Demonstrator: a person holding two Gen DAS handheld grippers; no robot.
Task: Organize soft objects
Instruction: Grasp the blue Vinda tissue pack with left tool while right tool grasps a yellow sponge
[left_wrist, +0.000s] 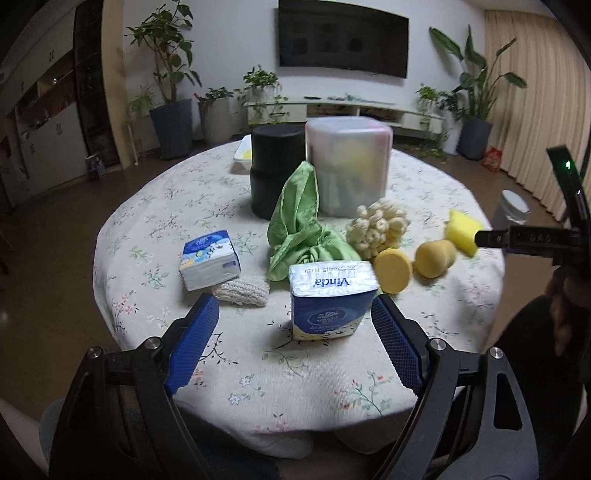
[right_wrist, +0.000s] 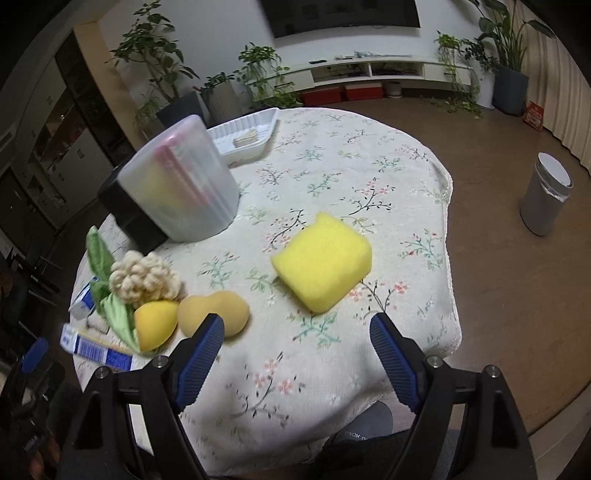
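While both tools hover over the round floral-clothed surface (left_wrist: 258, 369), the left hand-held gripper (left_wrist: 295, 314) stands spread around an upright blue-and-white tissue pack (left_wrist: 330, 295) without touching it. The right hand-held gripper (right_wrist: 297, 330) is spread too, just short of a yellow rectangular foam sponge (right_wrist: 321, 260) lying near the surface's right edge.

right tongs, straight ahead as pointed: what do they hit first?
Most likely the yellow sponge block, lying on the tablecloth centred ahead of the open right tongs. Depth is unclear.
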